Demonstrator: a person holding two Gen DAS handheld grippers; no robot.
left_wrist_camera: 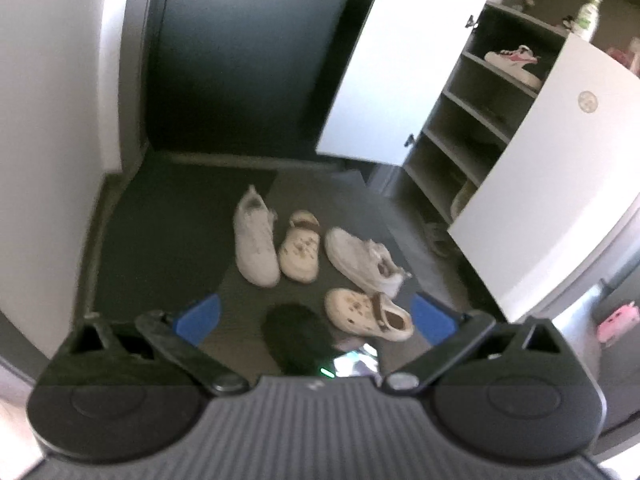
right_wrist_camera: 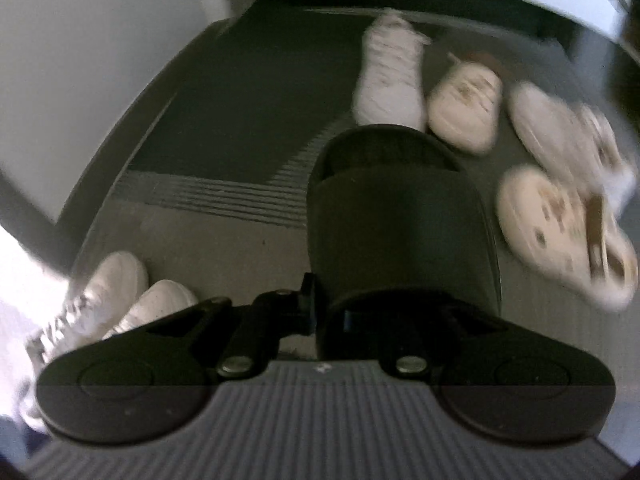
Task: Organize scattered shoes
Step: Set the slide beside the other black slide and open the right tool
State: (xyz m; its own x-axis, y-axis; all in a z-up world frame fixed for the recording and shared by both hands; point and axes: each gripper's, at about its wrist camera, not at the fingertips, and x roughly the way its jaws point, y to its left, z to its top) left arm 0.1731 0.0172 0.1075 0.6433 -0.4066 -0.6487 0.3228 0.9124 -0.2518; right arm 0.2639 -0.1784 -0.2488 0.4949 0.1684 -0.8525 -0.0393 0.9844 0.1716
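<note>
Right wrist view: right gripper (right_wrist_camera: pixel 320 316) pinches the black slipper (right_wrist_camera: pixel 400 220) | left gripper (left_wrist_camera: pixel 316 316) wide apart, holds nothing | white and cream shoes (left_wrist_camera: pixel 256 236) lie on the mat (left_wrist_camera: pixel 168 220)

1. dim entryway; the dark floor mat (left_wrist_camera: pixel 168 216) swallows detail while white cabinet doors (left_wrist_camera: pixel 552 168) blow out bright.
2. fisheye bends walls and door edges in both views, with black vignette at the corners.
3. right-wrist view smears with motion: cream clogs (right_wrist_camera: pixel 560 236) streak, black slipper (right_wrist_camera: pixel 400 224) reads near-featureless.
</note>
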